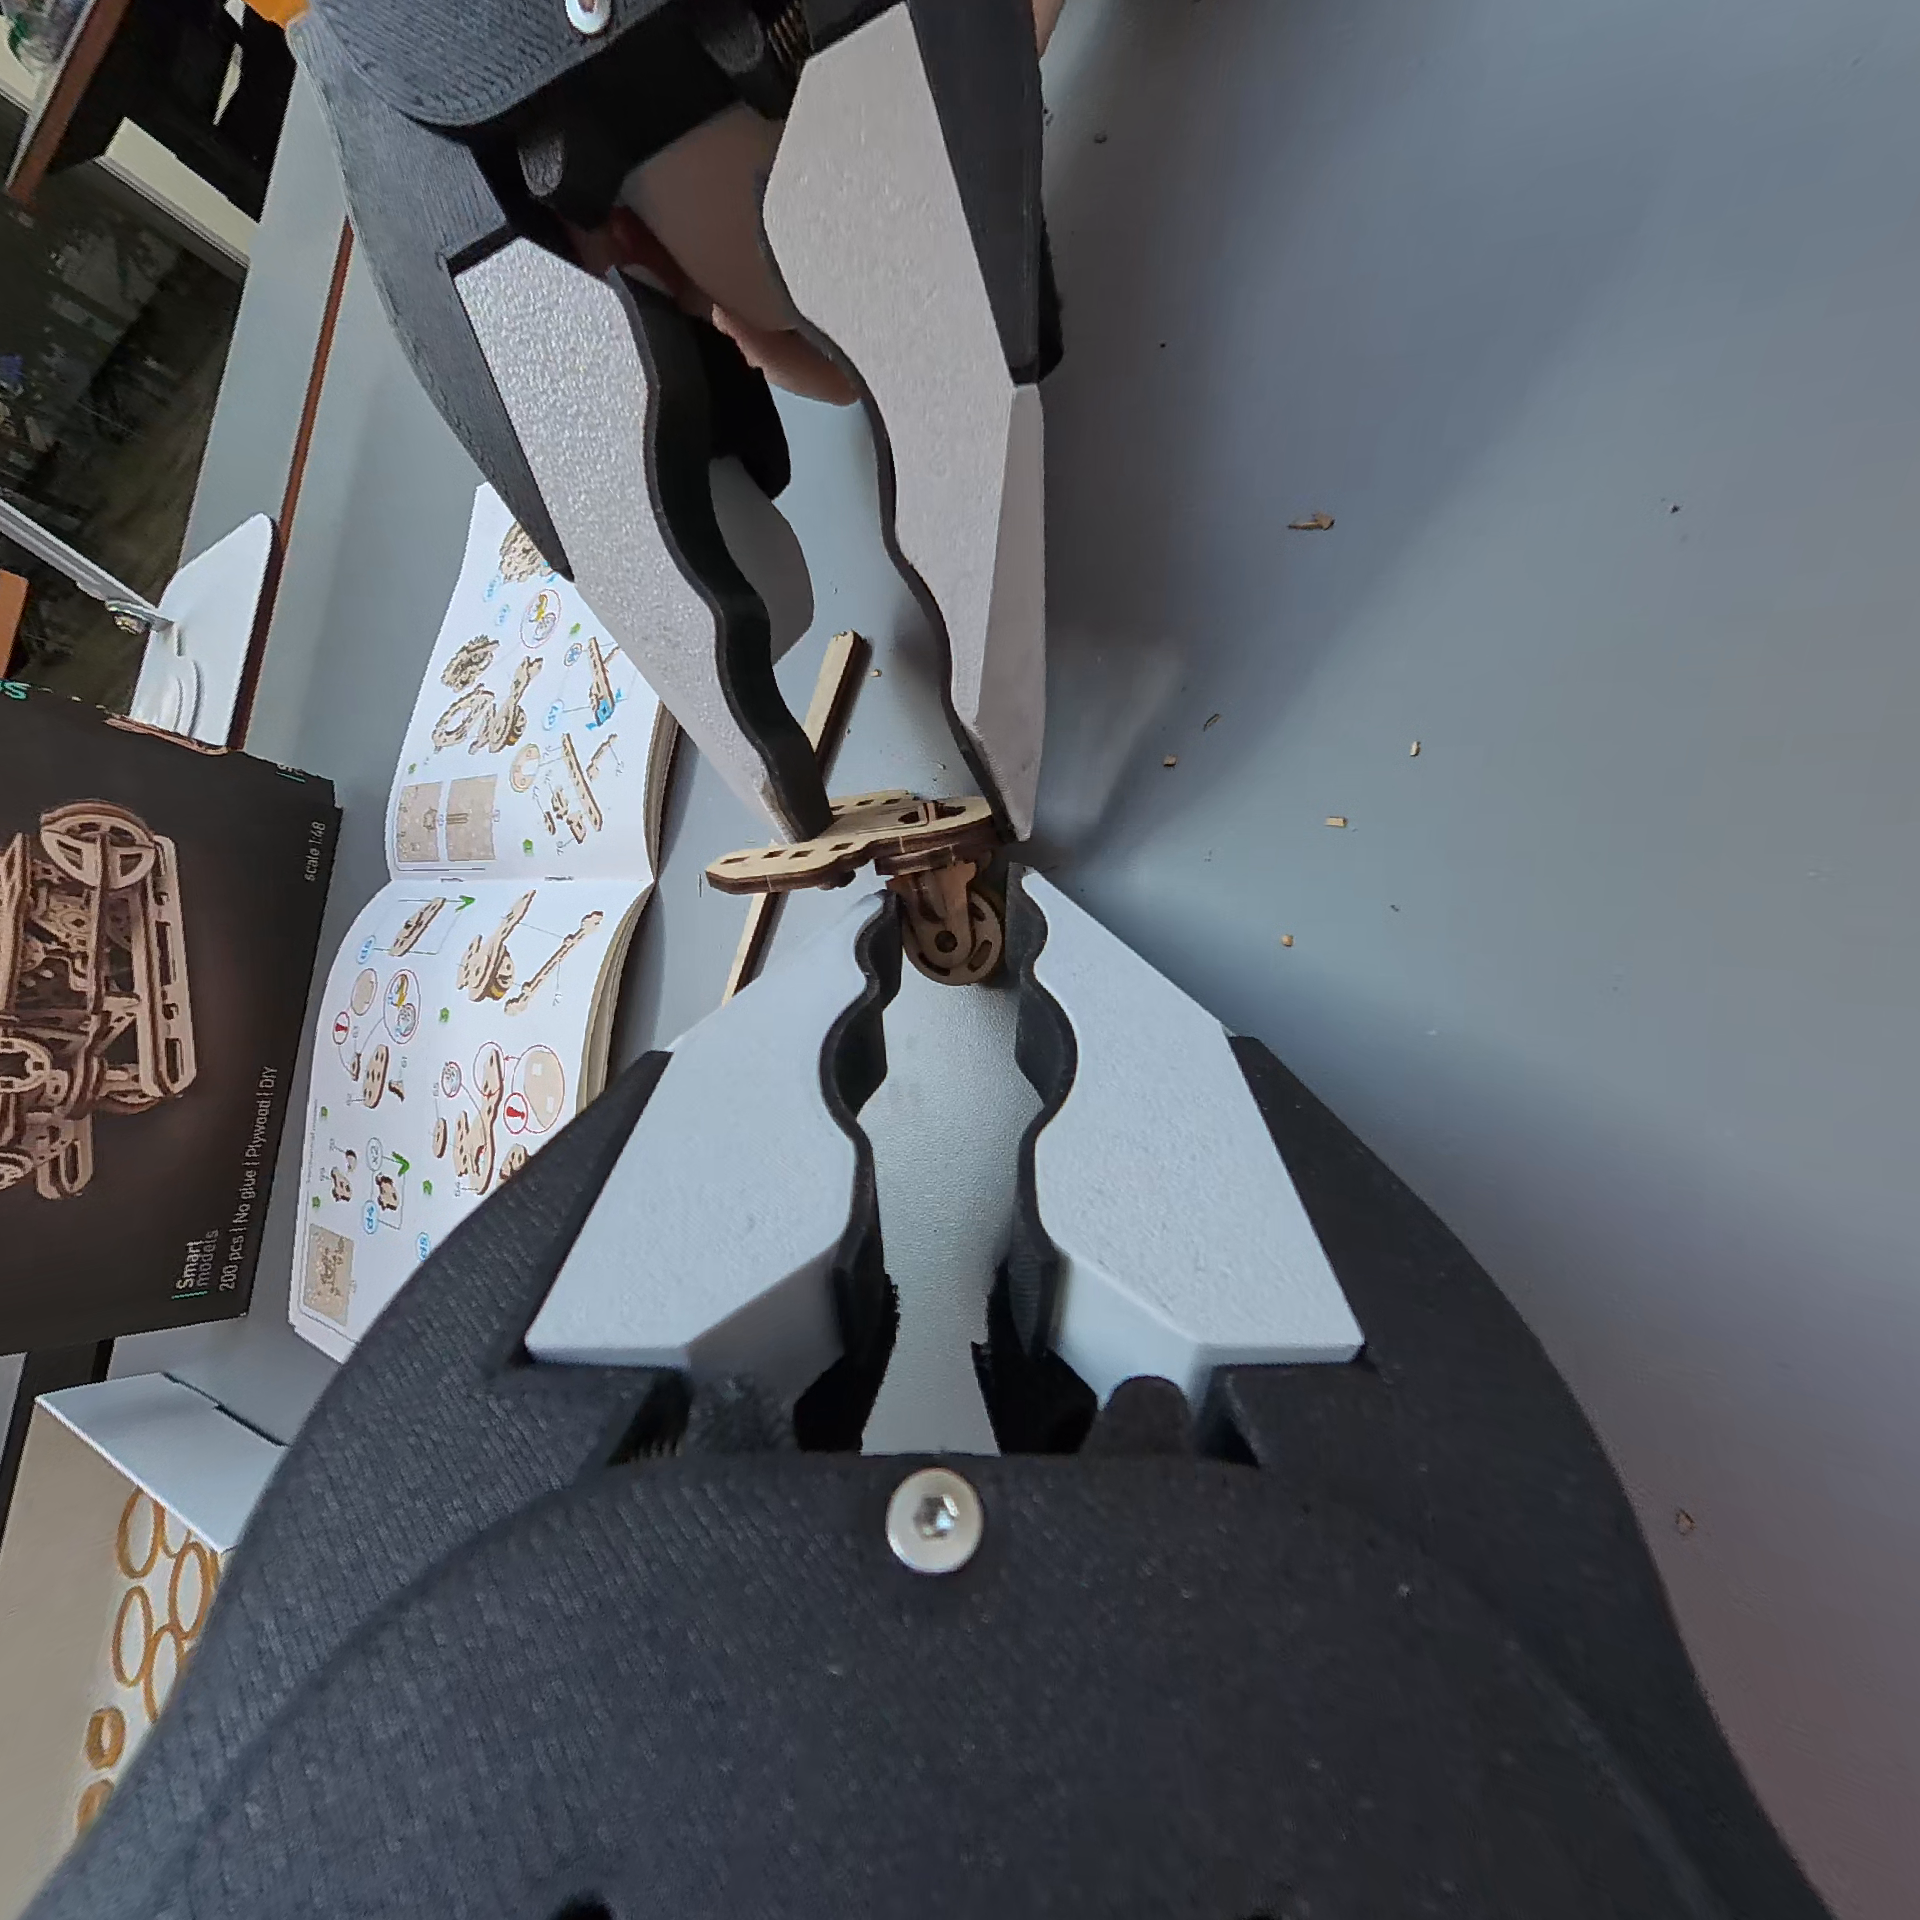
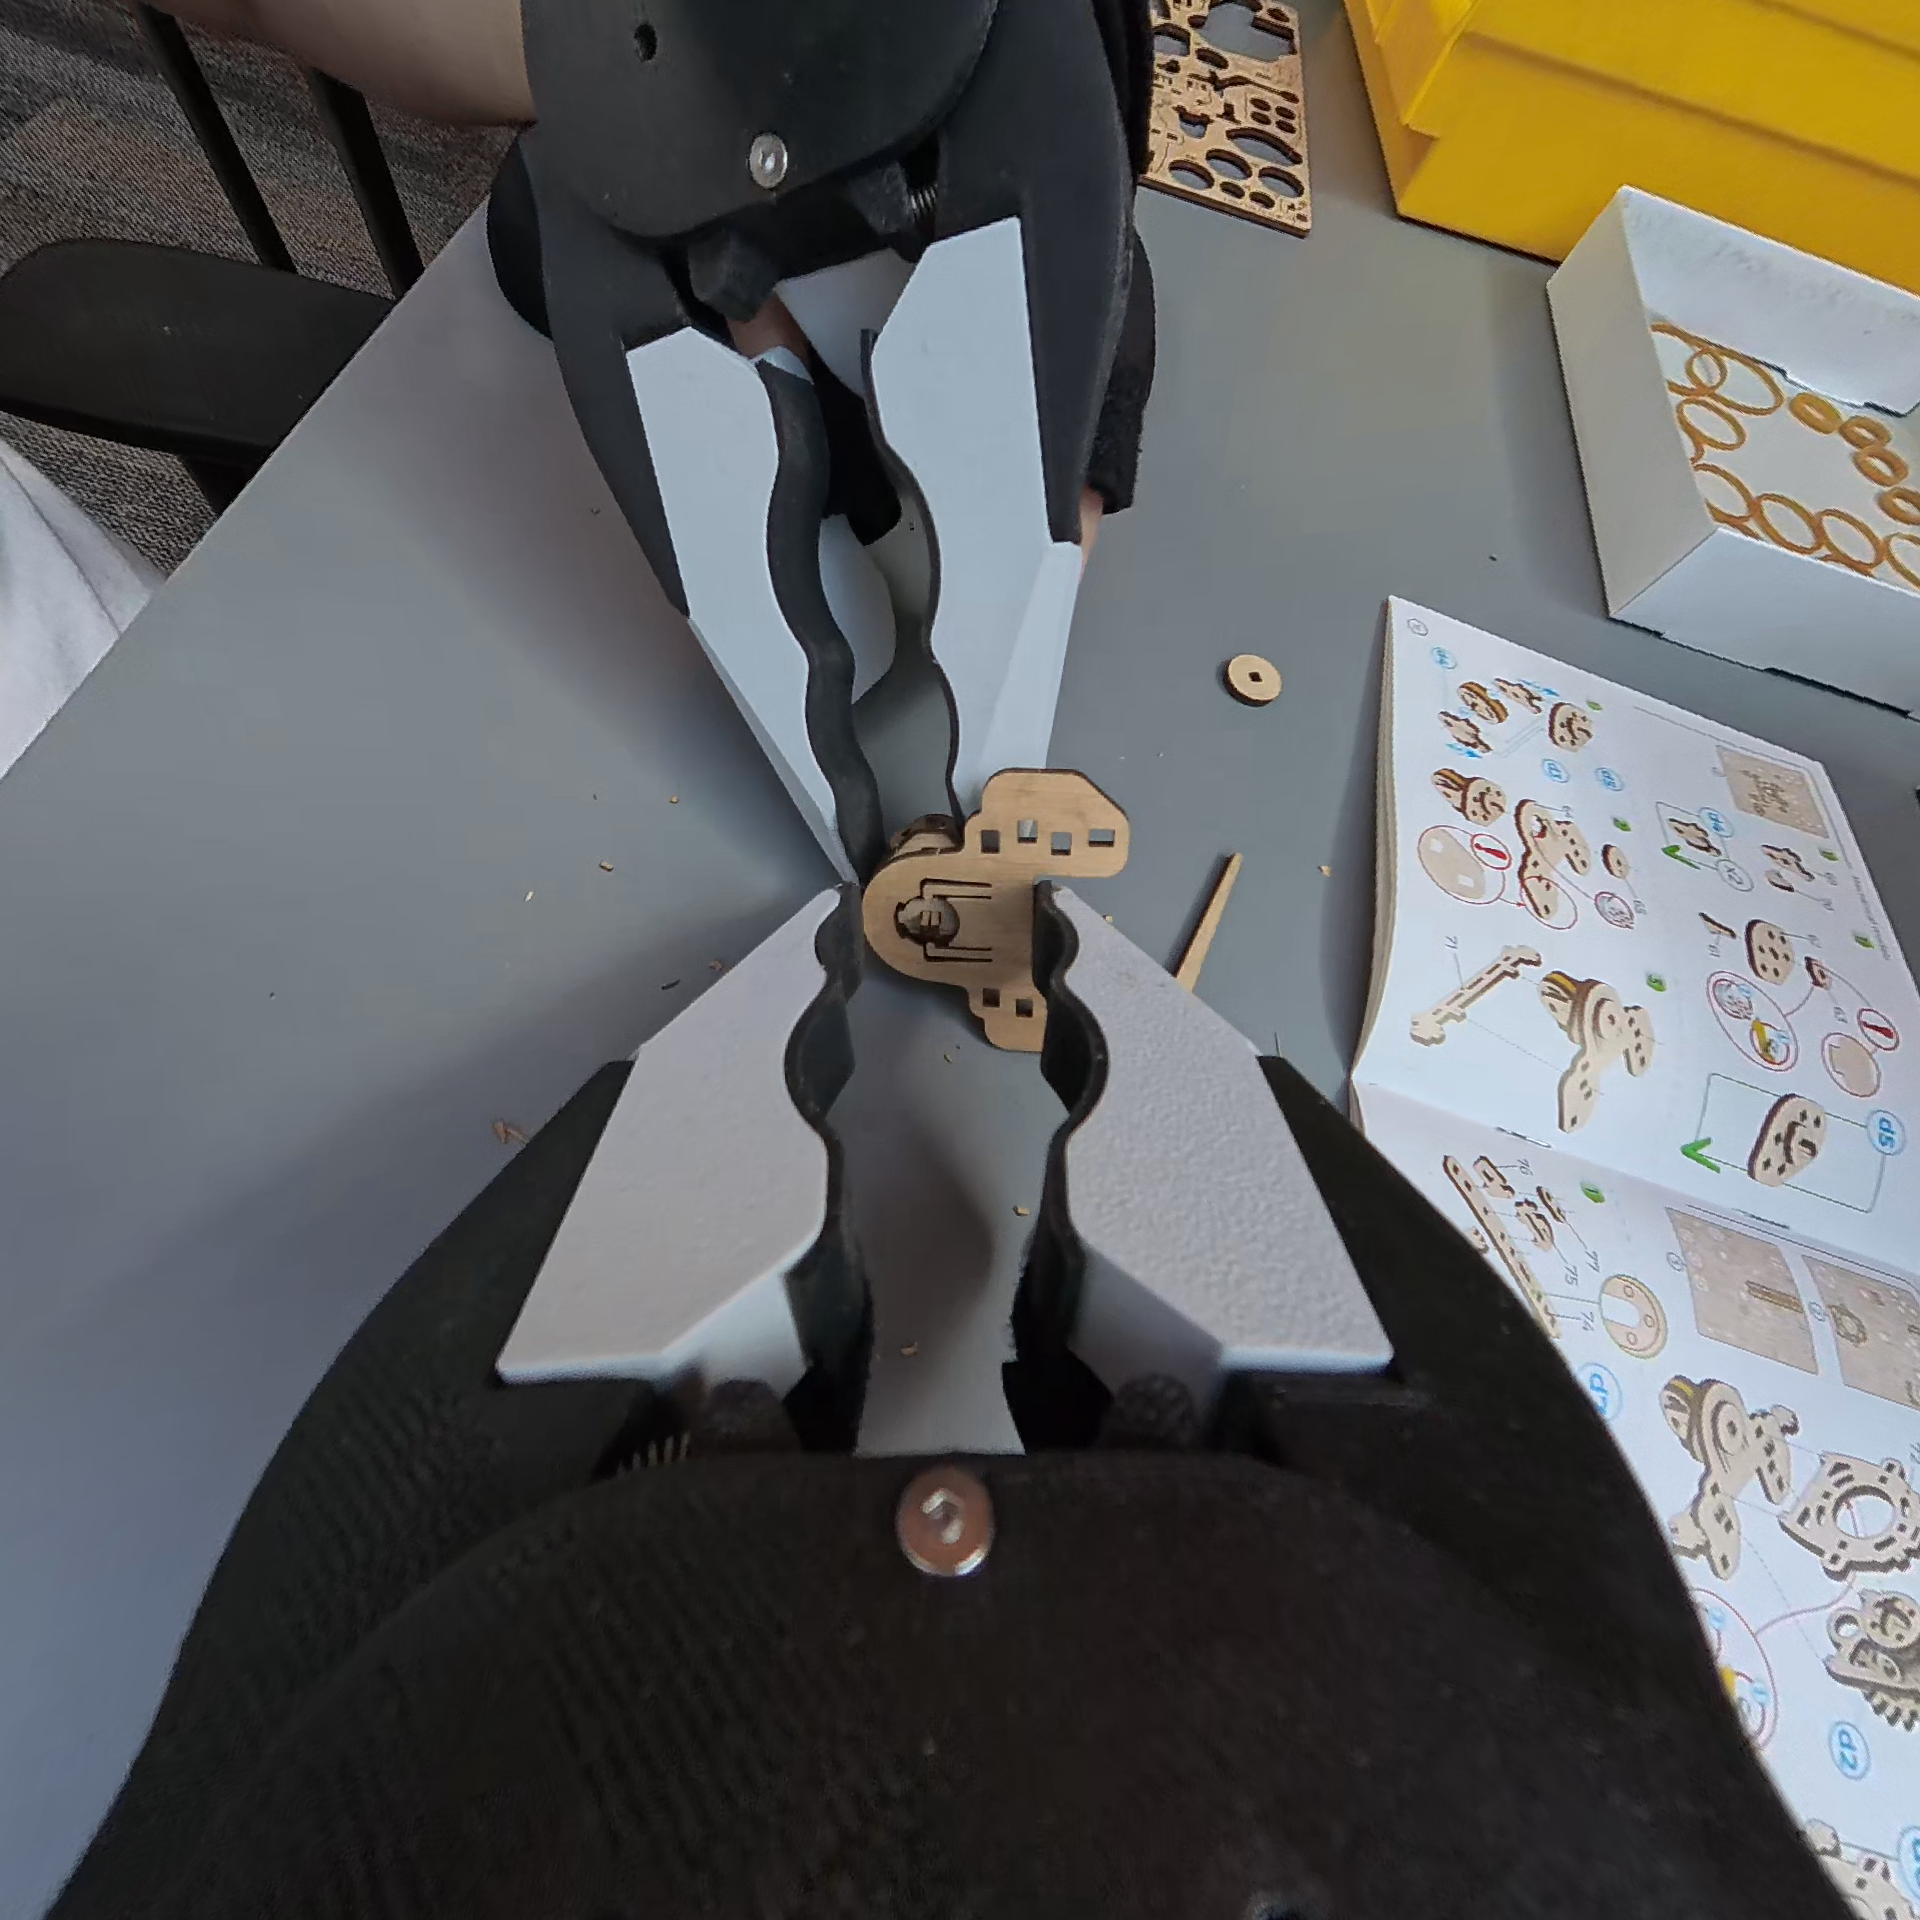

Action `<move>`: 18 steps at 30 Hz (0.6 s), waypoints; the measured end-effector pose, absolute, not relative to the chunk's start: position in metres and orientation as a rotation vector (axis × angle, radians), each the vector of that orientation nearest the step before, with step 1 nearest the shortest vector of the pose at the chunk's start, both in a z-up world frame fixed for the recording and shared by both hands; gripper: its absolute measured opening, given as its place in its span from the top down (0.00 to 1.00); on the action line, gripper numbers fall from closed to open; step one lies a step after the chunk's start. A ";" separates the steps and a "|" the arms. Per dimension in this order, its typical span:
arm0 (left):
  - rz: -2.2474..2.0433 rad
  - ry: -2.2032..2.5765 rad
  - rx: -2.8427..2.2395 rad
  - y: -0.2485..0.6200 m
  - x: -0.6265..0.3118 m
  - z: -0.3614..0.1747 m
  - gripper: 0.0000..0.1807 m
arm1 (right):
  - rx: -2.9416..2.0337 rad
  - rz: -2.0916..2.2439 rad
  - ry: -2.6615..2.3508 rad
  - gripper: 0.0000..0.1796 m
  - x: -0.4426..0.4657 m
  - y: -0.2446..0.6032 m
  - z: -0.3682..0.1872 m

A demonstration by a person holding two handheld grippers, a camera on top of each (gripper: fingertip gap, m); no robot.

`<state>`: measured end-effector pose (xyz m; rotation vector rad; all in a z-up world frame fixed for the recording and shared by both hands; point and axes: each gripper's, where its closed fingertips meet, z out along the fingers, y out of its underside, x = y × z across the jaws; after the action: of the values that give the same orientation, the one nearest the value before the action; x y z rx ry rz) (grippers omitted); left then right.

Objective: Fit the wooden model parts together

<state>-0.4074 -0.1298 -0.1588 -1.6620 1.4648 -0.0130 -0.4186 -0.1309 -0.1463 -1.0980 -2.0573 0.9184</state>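
A flat wooden plate (image 2: pixel 987 904) with square slots is held upright above the grey table (image 2: pixel 364 831). My right gripper (image 2: pixel 945 899) is shut on its edges. A small wooden wheel piece (image 1: pixel 951 940) is pressed against the plate's far face. My left gripper (image 1: pixel 954 899) is shut on it, and in the right wrist view this gripper (image 2: pixel 909 842) reaches in from the top. In the left wrist view the right gripper (image 1: pixel 904 826) comes down from above and holds the plate (image 1: pixel 831 857) edge-on over the wheel. The joint between the two parts is hidden.
An open instruction booklet (image 2: pixel 1610 1039) lies to the right, with a white box of wooden rings (image 2: pixel 1766 447) and yellow bins (image 2: pixel 1662 104) behind it. A wooden disc (image 2: pixel 1252 681), a thin stick (image 2: pixel 1210 920) and a cut-out sheet (image 2: pixel 1226 114) lie nearby. A dark kit box (image 1: pixel 125 987) lies beside the booklet.
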 end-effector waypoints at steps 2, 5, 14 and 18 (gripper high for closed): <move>-0.011 1.464 -1.659 -0.130 -0.407 -0.159 0.90 | -1.097 0.910 -2.065 0.82 -0.419 -0.131 -0.147; -0.025 1.456 -1.666 -0.130 -0.408 -0.159 0.90 | -1.093 0.922 -2.073 0.82 -0.419 -0.131 -0.147; 0.030 1.436 -1.656 -0.125 -0.409 -0.157 0.90 | -1.090 0.920 -2.073 0.82 -0.420 -0.130 -0.147; 0.092 1.435 -1.628 -0.123 -0.409 -0.157 0.90 | -1.104 0.915 -2.066 0.82 -0.420 -0.128 -0.147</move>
<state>-0.4088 -0.1226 -0.1566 -1.6283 1.4354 0.0923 -0.4204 -0.1280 -0.1468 -1.1043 -2.0657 0.9153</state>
